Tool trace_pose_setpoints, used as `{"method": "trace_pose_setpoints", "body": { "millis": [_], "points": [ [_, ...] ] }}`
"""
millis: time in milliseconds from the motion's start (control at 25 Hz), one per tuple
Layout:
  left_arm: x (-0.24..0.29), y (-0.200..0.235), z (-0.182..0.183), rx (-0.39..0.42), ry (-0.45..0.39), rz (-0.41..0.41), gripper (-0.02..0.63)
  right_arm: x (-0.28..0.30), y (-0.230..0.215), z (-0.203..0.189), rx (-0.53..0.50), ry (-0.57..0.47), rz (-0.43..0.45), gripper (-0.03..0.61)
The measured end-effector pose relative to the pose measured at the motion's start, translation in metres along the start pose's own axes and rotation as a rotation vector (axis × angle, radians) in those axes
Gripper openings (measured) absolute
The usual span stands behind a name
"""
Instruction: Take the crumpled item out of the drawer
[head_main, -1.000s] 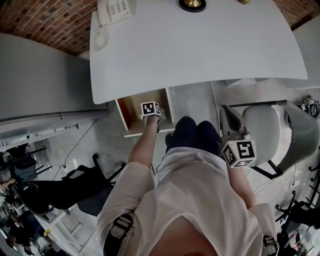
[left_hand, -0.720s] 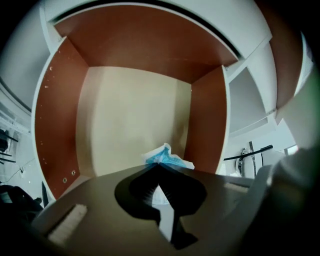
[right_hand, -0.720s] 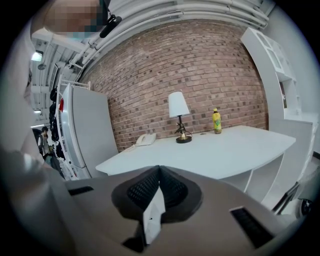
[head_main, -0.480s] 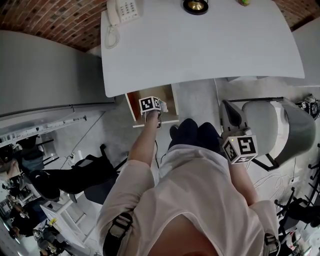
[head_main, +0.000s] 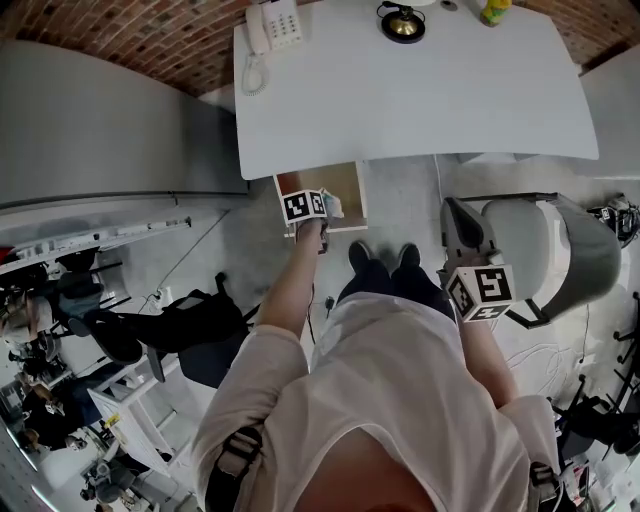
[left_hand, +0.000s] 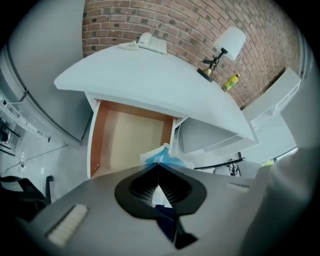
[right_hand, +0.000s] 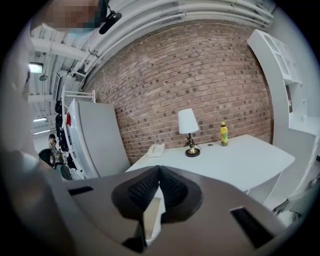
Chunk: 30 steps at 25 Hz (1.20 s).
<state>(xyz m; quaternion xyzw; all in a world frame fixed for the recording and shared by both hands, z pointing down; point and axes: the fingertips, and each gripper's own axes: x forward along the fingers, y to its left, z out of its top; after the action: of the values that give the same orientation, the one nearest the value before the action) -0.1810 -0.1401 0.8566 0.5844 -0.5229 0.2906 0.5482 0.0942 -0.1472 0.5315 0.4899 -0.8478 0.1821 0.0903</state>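
Left gripper (head_main: 325, 206) has come up. It was low at the drawer (head_main: 347, 181) mouth; it now sits higher, near the front edge, with the crumpled item (head_main: 333, 207) lifted with it. Right gripper (right_hand: 159, 169) has risen too. Person has straightened: where bent knees showed, legs now run down to two shoes (head_main: 358, 255). In the head view the desk (head_main: 420, 100) has slid up and to the right. Lamp (head_main: 404, 22) now shows whole, and a bottle (head_main: 494, 10) has come into frame.
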Motion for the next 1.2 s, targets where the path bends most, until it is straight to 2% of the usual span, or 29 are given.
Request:
{"method": "trace_pose_setpoints", "body": {
  "millis": [240,560,840,1040,1200],
  "points": [
    [-0.065,-0.023,0.01,0.016,-0.078,-0.034,0.012,-0.022,0.015,0.036,0.005,-0.016,0.005,0.008],
    [-0.153,-0.059,0.049,0.142,-0.294,-0.058,0.012,-0.034,0.021,0.07,-0.007,-0.08,-0.011,0.008],
    [-0.245,-0.111,0.086,0.312,-0.573,-0.105,0.012,-0.04,0.022,0.087,-0.025,-0.12,-0.021,0.008],
    [-0.314,-0.14,0.103,0.457,-0.809,-0.091,0.012,-0.039,0.025,0.105,-0.038,-0.158,-0.02,0.008],
    [-0.364,-0.152,0.104,0.491,-0.975,-0.088,0.012,-0.042,0.029,0.119,-0.053,-0.179,-0.013,0.008]
  ]
}}
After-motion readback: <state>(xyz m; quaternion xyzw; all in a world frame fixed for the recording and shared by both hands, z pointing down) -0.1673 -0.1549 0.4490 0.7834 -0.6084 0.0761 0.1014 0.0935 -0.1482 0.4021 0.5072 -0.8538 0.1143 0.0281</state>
